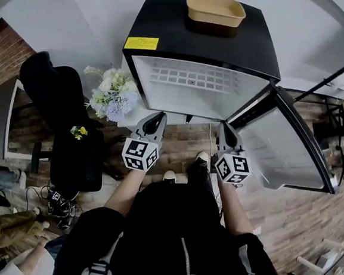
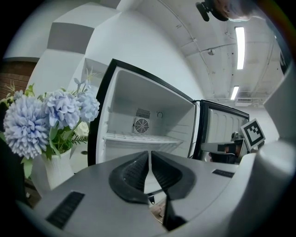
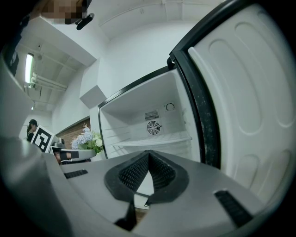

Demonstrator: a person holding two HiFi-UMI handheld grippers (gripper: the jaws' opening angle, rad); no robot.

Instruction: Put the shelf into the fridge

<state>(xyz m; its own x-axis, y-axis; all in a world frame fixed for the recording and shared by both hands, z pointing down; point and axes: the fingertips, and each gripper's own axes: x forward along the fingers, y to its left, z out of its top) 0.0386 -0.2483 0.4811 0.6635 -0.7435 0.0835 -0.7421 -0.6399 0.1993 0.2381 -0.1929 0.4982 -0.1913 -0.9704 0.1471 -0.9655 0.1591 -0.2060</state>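
The black mini fridge [image 1: 253,43] stands open in front of me, its door [image 1: 283,148] swung out to the right. A white wire shelf [image 1: 185,80] lies flat inside the white cabinet, and it shows as a pale ledge [image 2: 138,138] below the rear fan in the left gripper view and as a ledge [image 3: 157,140] in the right gripper view. My left gripper [image 1: 154,123] [image 2: 149,155] is held just outside the fridge's lower left opening, jaws shut and empty. My right gripper [image 1: 228,134] [image 3: 148,155] hovers near the door hinge side, also shut with nothing in it.
A tan tray [image 1: 216,9] rests on top of the fridge. A white vase of blue and white flowers [image 1: 114,94] [image 2: 46,120] stands just left of the fridge. A black chair [image 1: 63,125] is farther left. Wood floor lies below, with my shoes [image 1: 201,158].
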